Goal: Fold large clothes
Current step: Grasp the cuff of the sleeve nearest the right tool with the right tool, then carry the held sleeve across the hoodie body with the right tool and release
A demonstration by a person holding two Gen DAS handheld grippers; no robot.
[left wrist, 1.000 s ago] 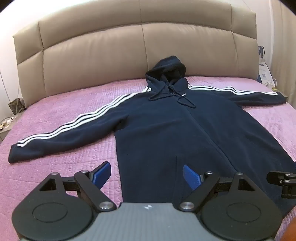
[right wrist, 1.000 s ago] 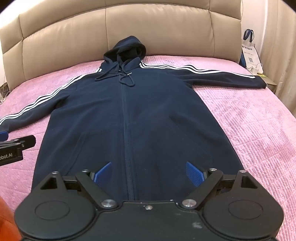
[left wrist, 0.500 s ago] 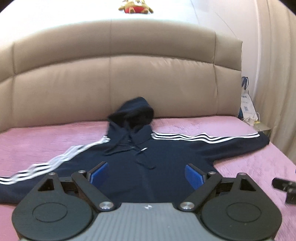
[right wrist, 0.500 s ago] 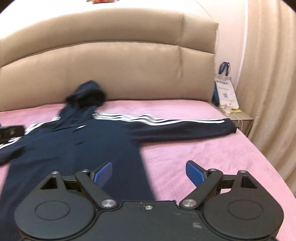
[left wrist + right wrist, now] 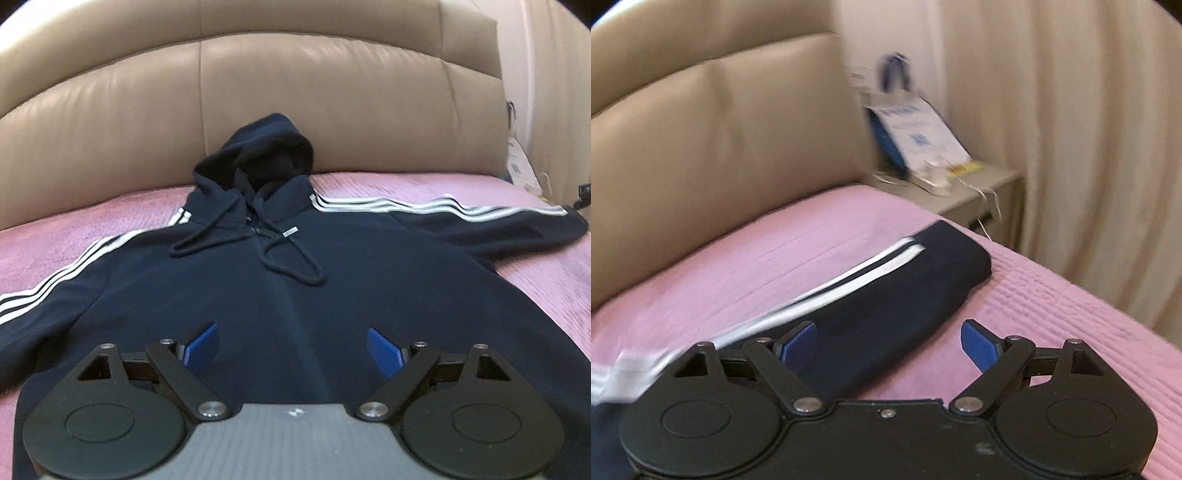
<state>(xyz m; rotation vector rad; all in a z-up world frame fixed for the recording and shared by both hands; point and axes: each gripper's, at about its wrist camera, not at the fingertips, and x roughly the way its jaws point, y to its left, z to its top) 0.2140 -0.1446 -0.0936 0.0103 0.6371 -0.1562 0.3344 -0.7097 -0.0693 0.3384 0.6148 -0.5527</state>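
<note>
A navy zip hoodie (image 5: 295,295) with white sleeve stripes lies face up on the pink bedspread (image 5: 92,218), hood against the headboard, both sleeves spread out. My left gripper (image 5: 293,349) hovers open over the chest, nothing between its blue pads. In the right wrist view the hoodie's right sleeve (image 5: 886,295) ends in a dark cuff near the bed's corner. My right gripper (image 5: 888,341) is open just above that sleeve, its left pad over the fabric, its right pad over the pink bedspread (image 5: 1052,314).
A padded beige headboard (image 5: 295,103) runs along the back. Beside the bed stands a grey nightstand (image 5: 964,192) with a white and blue paper bag (image 5: 908,129) and small items. Cream curtains (image 5: 1089,147) hang at the right, close to the bed edge.
Both grippers moved from the hoodie's hem up the bed. The left one now sits over the chest; the right one swung right to the sleeve cuff. Both stayed open.
</note>
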